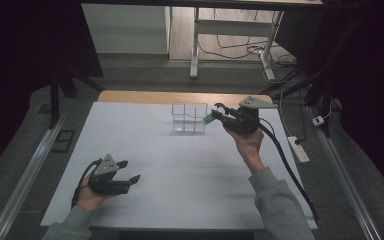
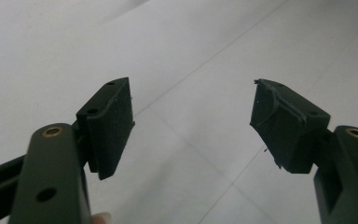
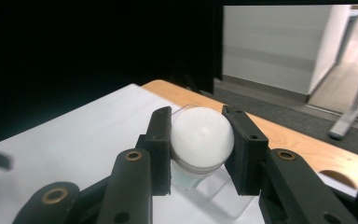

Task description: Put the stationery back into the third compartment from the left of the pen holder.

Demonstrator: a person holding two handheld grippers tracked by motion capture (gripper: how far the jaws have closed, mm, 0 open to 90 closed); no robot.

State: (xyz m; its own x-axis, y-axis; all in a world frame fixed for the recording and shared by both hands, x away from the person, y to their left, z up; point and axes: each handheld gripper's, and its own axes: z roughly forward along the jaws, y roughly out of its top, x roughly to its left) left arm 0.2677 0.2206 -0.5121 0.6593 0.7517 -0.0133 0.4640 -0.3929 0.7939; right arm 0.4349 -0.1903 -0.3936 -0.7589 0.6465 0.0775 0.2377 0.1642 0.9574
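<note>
Pinching a small white-capped bottle at frame centre, right gripper hovers beside the clear plastic divided organizer; left gripper, lower left, jaws spread, nothing between.

Lab or recording room, not home. Wooden desk under plain white cover sheet, bare apart from clear divided box. Black curtains both sides. Metal floor rails flank desk. Power strip and loose cables on grey carpet. White-legged bench frame and white cabinet behind
</note>
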